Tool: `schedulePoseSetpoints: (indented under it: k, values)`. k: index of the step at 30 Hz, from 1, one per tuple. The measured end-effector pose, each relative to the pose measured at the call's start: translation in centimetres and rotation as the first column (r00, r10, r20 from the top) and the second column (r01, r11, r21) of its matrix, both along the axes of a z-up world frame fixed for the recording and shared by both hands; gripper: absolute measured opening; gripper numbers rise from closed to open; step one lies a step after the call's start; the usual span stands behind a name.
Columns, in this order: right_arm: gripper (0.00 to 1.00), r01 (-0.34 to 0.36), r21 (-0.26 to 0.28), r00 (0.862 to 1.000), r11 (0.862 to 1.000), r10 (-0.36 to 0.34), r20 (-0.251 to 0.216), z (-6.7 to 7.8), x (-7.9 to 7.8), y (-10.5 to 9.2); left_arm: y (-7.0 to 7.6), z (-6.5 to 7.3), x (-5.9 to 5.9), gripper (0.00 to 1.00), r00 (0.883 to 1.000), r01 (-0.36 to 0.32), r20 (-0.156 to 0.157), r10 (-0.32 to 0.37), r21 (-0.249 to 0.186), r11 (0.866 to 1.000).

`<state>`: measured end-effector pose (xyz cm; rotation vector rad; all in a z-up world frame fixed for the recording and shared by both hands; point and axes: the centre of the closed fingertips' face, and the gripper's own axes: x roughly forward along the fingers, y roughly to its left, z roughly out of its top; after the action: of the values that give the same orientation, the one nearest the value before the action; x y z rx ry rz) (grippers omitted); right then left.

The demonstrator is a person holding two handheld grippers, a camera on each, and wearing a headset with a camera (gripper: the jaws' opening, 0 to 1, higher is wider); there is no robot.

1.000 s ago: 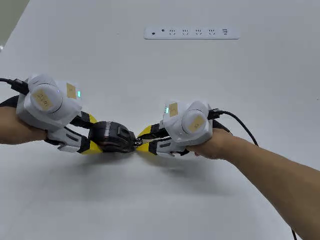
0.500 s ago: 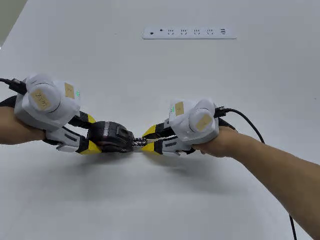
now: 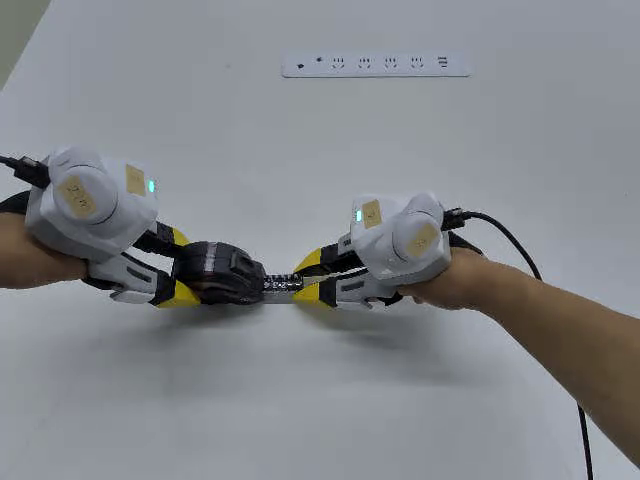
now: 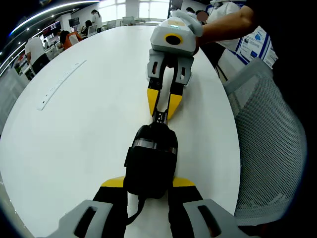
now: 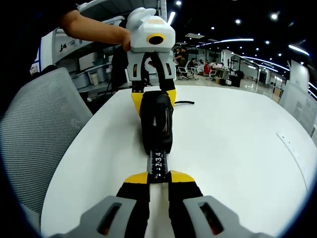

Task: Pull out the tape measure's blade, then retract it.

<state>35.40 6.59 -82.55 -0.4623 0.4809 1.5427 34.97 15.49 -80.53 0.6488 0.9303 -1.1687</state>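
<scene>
A black tape measure [image 3: 222,271] rests on the white table, held by my left gripper [image 3: 183,272], whose yellow-tipped jaws are shut on its case [image 4: 150,160]. A short stretch of blade [image 3: 281,285] with printed numbers sticks out toward the right. My right gripper [image 3: 309,281] is shut on the blade's end [image 5: 157,168], just beyond the case [image 5: 156,117]. In the left gripper view the right gripper [image 4: 164,101] faces me across the case. The left gripper [image 5: 152,96] stands behind the case in the right gripper view.
A white power strip [image 3: 376,65] lies at the far side of the table, and also appears as a strip [image 4: 60,83] at the left. A grey mesh chair [image 5: 37,148] stands beside the table. A black cable [image 3: 520,265] trails from the right gripper.
My right gripper has drawn away to the right, and a short length of blade now shows between it and the case. The left gripper holds the case still.
</scene>
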Motion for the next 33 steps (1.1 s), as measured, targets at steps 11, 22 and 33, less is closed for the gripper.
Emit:
schedulePoseSetpoints:
  k: [11,22,33]
  values:
    - [0.12,-0.012,-0.006,1.0,1.0,0.012,0.007,0.1,0.0,-1.0,0.0,0.0,-0.1,0.28,1.0,0.0,-0.002,0.0,0.001,1.0]
    - [0.12,-0.017,-0.016,1.0,1.0,0.017,0.013,0.1,0.2,-2.3,-0.1,0.1,0.0,0.28,1.0,0.001,-0.004,-0.001,0.002,1.0]
    - [0.12,-0.023,-0.028,1.0,0.999,0.024,0.015,0.0,0.4,-3.8,-0.2,0.1,0.0,0.28,1.0,0.0,-0.005,0.0,0.003,1.0]
